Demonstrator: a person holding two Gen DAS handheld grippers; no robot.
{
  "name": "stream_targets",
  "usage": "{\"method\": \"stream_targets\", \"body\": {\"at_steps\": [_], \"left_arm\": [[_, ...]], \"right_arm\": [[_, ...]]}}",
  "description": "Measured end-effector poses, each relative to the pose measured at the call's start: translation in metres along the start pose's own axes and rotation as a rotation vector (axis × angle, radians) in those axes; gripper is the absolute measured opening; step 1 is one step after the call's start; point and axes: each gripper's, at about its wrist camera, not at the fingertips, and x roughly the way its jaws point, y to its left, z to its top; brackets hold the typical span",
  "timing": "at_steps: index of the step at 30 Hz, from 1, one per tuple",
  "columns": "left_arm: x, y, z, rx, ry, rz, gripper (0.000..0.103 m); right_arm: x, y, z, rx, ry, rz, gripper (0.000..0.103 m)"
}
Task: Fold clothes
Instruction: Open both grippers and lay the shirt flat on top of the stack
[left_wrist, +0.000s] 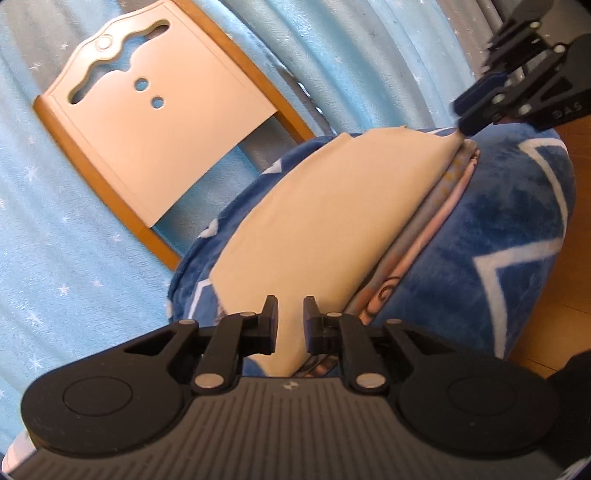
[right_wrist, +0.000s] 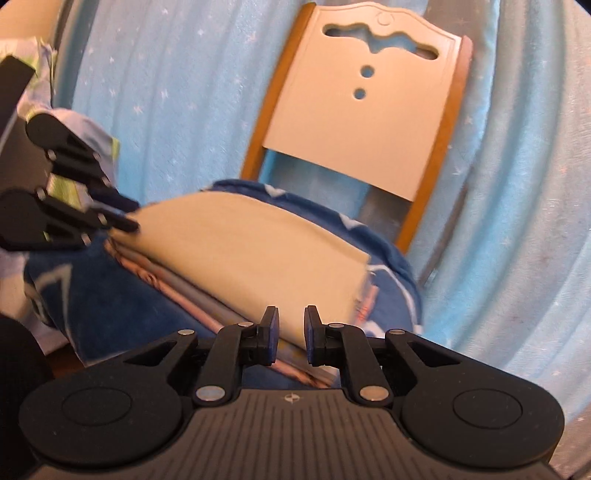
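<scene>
Left wrist view: the left gripper (left_wrist: 290, 325) sits low in the frame, its fingers (left_wrist: 271, 325) parted by a narrow gap with nothing between the pads. Right past the tips lies the near corner of a folded cream cloth (left_wrist: 314, 221), the top layer of a flat stack (left_wrist: 439, 199) of folded clothes — grey, pink and printed edges show along its right side. The stack rests on a blue blanket (left_wrist: 517, 206) with white lines, draped over a rounded seat. At the upper right the right gripper (left_wrist: 466, 112) reaches in, its tips at the far corner of the cream cloth; whether it grips the cloth cannot be told from here. Behind stands a chair (left_wrist: 155, 122) with a cream back and a wooden frame, and a light blue curtain (left_wrist: 55, 229) with small stars. A strip of wooden floor (left_wrist: 561, 288) shows at the right.

Right wrist view: the right gripper (right_wrist: 290, 325) is likewise slightly open, pads apart and empty, with a corner of the stack (right_wrist: 207, 291) just beyond and below the tips. The cream cloth (right_wrist: 240, 251) lies flat on top, the blanket (right_wrist: 110, 295) under it. At the left the left gripper (right_wrist: 127, 216) is blurred, its tips at the cloth's far corner — contact cannot be judged. Behind it hangs some patterned fabric (right_wrist: 74, 122) in pale blue and green. The chair (right_wrist: 362, 110) and curtain (right_wrist: 177, 92) fill the background.
</scene>
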Motion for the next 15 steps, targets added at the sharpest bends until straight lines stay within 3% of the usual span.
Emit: {"method": "stream_targets", "body": {"at_steps": [2,5,10,15], "left_arm": [[0.007,-0.003,0.000,0.001,0.017,-0.012,0.012],[0.011,-0.005,-0.002,-0.008,0.028,-0.022,0.010],[-0.001,0.002,-0.002,-0.091,0.023,-0.014,0.015],[0.001,-0.003,-0.010,-0.164,0.066,-0.035,0.016]], "right_arm": [[0.009,0.001,0.001,0.028,-0.005,0.018,0.014],[0.033,-0.005,-0.005,0.084,0.058,0.032,0.013],[0.022,-0.008,-0.006,0.123,0.032,0.008,0.014],[0.021,-0.014,-0.018,0.186,0.070,0.013,0.016]]}}
